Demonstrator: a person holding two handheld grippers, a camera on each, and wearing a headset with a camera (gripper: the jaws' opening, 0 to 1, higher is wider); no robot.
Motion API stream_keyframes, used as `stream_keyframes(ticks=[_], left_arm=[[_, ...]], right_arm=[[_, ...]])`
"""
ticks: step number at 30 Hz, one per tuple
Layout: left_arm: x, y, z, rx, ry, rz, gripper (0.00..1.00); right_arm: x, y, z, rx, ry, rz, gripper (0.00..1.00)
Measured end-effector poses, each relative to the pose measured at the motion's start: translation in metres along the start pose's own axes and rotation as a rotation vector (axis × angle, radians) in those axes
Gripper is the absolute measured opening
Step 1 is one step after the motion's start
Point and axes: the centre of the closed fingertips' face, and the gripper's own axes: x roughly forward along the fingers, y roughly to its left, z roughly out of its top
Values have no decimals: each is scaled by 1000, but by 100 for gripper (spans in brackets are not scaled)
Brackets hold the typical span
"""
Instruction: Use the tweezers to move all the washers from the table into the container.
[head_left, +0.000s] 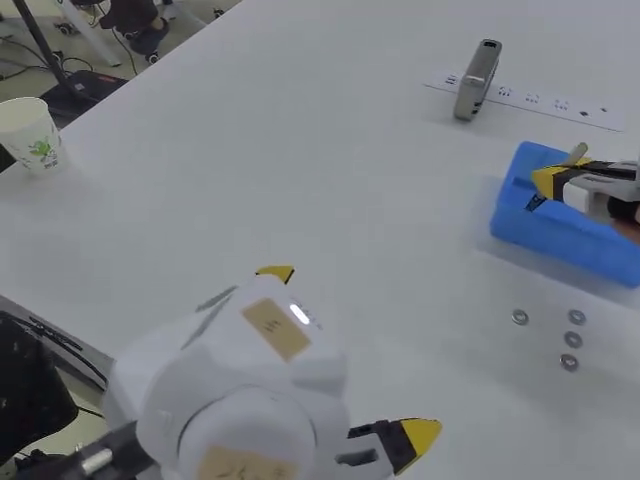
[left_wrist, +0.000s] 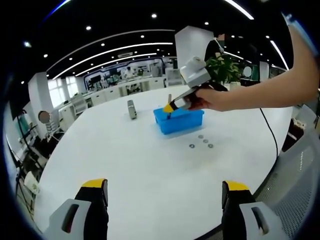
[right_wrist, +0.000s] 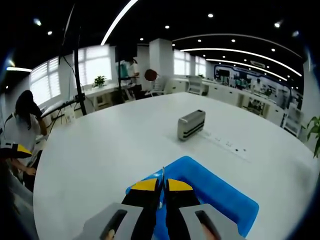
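Washers (head_left: 572, 340): we count four on the white table (head_left: 300, 150), in a loose cluster just in front of the blue container (head_left: 560, 235), so most of the job looks to be left. Our right gripper (head_left: 550, 182) has its jaws clamped together on the tweezers (right_wrist: 162, 174), tips hovering over the container. Whether a washer hangs there, or any lies inside, we cannot tell. Our left gripper (left_wrist: 165, 192) hangs low and well apart from it all, jaws wide and empty. Beyond the container sit a grey box (head_left: 477, 78) and a power strip (head_left: 530, 98), with a paper cup (head_left: 30, 135) far off left. Nothing blocks the way to the washers.
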Motion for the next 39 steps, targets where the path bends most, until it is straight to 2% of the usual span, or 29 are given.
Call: stream_keyframes(ticks=[3, 9, 12, 16, 19, 23, 27, 31, 32, 34, 39], left_arm=[[1, 2, -2, 1, 10, 8, 97], [1, 0, 0, -37, -1, -12, 96], [1, 0, 0, -30, 1, -10, 96], [1, 0, -1, -25, 3, -8, 95], [1, 1, -1, -20, 5, -4, 95], [1, 1, -2, -19, 6, -3, 95], [1, 1, -2, -12, 7, -1, 95], [1, 0, -3, -9, 13, -9, 95], [1, -1, -3, -7, 12, -11, 95], [1, -1, -3, -6, 13, -13, 95], [1, -1, -3, -3, 14, -13, 95]], right_arm=[[0, 0, -1, 1, -1, -3, 1], [1, 2, -1, 8, 1, -11, 2], [0, 2, 0, 14, 2, -14, 2], [-3, 0, 3, 73, -21, -6, 2], [-9, -3, 8, 90, -41, -12, 2], [-24, -2, 29, 28, -88, -26, 2], [-37, 1, 46, -83, -114, -43, 2], [-51, 7, 56, -118, -132, -56, 2], [-49, 4, 56, -120, -132, -55, 2], [-59, 6, 60, -119, -142, -55, 2], [-73, 18, 69, -110, -164, -32, 2]])
